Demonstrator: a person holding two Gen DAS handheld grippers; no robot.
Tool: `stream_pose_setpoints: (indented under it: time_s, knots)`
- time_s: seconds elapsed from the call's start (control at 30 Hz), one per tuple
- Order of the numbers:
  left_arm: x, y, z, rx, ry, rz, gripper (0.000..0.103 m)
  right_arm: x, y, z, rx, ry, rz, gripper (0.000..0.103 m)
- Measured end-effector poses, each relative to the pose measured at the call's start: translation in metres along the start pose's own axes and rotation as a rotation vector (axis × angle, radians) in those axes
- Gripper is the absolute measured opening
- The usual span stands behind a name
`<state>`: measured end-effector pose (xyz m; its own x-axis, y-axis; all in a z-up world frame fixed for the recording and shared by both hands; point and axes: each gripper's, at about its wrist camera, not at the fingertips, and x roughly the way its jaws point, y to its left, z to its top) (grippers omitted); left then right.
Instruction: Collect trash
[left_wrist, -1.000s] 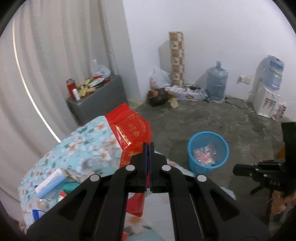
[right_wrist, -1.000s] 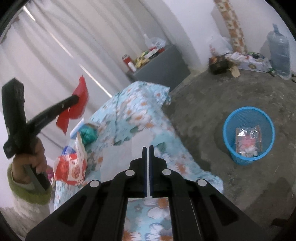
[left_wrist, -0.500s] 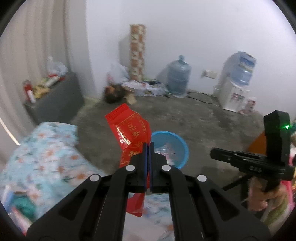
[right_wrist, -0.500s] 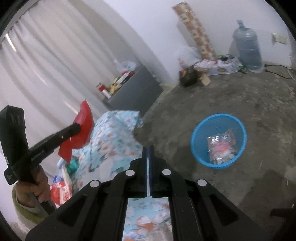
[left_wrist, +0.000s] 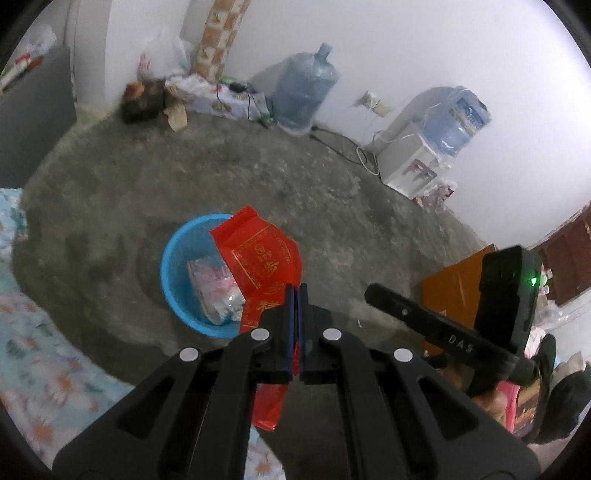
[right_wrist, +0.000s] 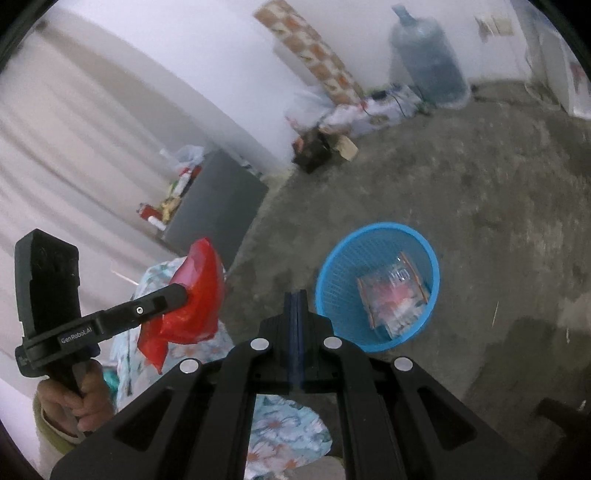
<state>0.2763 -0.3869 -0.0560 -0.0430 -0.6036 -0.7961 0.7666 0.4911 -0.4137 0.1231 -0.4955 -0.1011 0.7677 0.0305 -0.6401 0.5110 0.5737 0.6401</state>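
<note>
My left gripper is shut on a red foil packet with gold print, which hangs above the near right rim of a blue plastic basket on the concrete floor. A clear wrapper with pink print lies inside the basket. In the right wrist view the left gripper holds the same red packet left of the blue basket. My right gripper is shut with nothing in it, just left of the basket's near rim; it also shows at the right in the left wrist view.
A floral-cloth table edge lies at the lower left. By the far wall stand a water jug, a white water dispenser, loose cables and bags. A grey cabinet with clutter on top stands by the curtain. An orange box sits at right.
Both grippers have swung away from the floral table and dropped toward the blue basket. The red packet, still gripped, now hangs over the basket's rim. The right gripper has rolled.
</note>
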Motion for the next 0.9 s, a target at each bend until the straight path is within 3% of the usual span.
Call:
stream_pose_setpoints:
  time_s: [0.2,0.3,0.4,0.5,0.57,0.7,0.8,0.9]
  knots:
    - [0.015,0.013,0.009,-0.015,0.011,0.032,0.0,0.011,-0.015,-0.003,0.043,0.02,0.024,0.002]
    - [-0.027,0.019,0.006,0.019,-0.046,0.108,0.0,0.016,-0.003,-0.013,-0.008,0.068,0.056,0.006]
    - [-0.098,0.033,0.002,0.01,-0.136,0.18,0.0,0.027,0.021,-0.029,-0.039,0.131,0.152,0.033]
    - [-0.179,0.052,-0.014,-0.031,-0.241,0.258,0.0,0.043,0.061,-0.051,-0.099,0.218,0.264,0.037]
    - [-0.232,0.064,-0.033,-0.075,-0.314,0.311,0.0,0.053,0.089,-0.066,-0.127,0.293,0.34,0.041]
    - [-0.293,0.079,-0.08,-0.148,-0.407,0.363,0.0,0.07,0.144,-0.105,-0.21,0.451,0.438,0.05]
    - [-0.308,0.083,-0.12,-0.181,-0.432,0.364,0.0,0.069,0.172,-0.135,-0.292,0.493,0.421,0.054]
    - [-0.31,0.086,-0.152,-0.211,-0.445,0.359,0.0,0.068,0.198,-0.163,-0.434,0.489,0.332,0.054]
